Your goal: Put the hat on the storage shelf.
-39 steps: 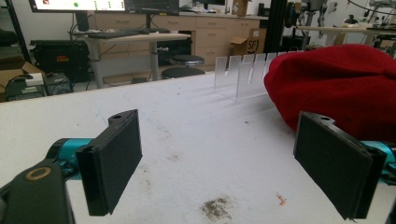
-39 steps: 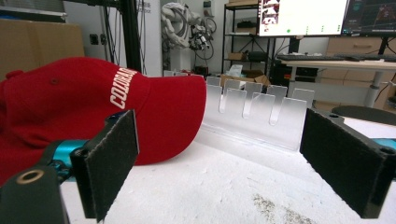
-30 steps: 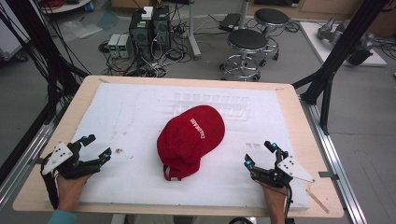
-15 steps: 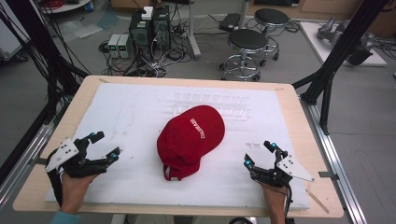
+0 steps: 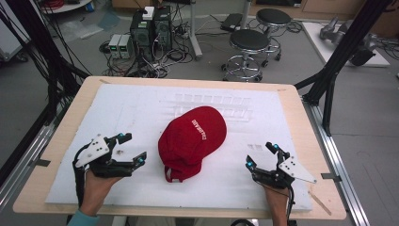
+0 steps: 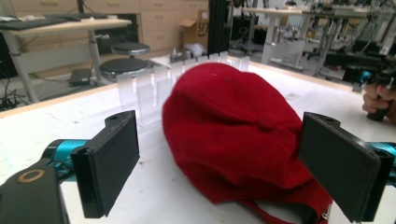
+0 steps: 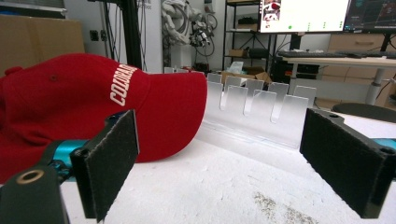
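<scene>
**Three cameras, one red cap**

From the high view we look forward and down over the whole tabletop (image 5: 61,141), far enough off to take in stools and computer gear on the floor beyond. The left tool (image 5: 128,149) and right tool (image 5: 262,155) enter from the bottom edge. In the left gripper view we sit low, just above the white surface, facing the red cap (image 6: 233,126) from close by, its back strap toward us. In the right gripper view we are equally low, looking past the cap's brim side at the clear acrylic rack (image 7: 257,112). All three views share cap and rack.
</scene>
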`<state>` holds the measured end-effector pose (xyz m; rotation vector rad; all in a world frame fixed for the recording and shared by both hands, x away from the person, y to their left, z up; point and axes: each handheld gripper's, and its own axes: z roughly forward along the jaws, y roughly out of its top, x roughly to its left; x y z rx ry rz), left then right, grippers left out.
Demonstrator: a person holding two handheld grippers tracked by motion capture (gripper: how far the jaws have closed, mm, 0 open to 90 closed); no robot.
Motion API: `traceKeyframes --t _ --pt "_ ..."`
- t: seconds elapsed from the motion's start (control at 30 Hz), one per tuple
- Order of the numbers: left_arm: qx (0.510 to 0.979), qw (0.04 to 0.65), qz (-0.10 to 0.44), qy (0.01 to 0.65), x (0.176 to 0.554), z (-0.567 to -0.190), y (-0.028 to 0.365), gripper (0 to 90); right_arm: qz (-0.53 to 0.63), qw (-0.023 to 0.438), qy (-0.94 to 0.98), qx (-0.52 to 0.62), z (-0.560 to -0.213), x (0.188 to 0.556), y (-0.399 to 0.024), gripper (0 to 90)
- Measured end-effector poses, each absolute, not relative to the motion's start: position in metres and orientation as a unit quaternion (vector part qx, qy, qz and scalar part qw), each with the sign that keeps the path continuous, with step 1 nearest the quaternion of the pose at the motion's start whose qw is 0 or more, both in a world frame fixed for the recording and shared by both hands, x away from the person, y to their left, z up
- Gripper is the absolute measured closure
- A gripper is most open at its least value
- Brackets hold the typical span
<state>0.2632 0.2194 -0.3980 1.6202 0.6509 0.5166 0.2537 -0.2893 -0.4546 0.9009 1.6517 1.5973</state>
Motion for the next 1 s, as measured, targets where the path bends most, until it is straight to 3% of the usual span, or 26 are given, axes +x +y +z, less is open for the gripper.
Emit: traceKeyframes --t 0.43,1.0 --pt "0.744 0.575 0.197 0.278 0.268 -0.406 0.172 13.1 0.611 0.331 0.632 0.342 -0.455 0.254 -0.29 10.7" --pt "0.794 0.514 0.152 0.286 0.287 -0.413 0.151 13.1 0.611 0.331 0.632 0.343 -0.455 0.254 -0.289 10.7"
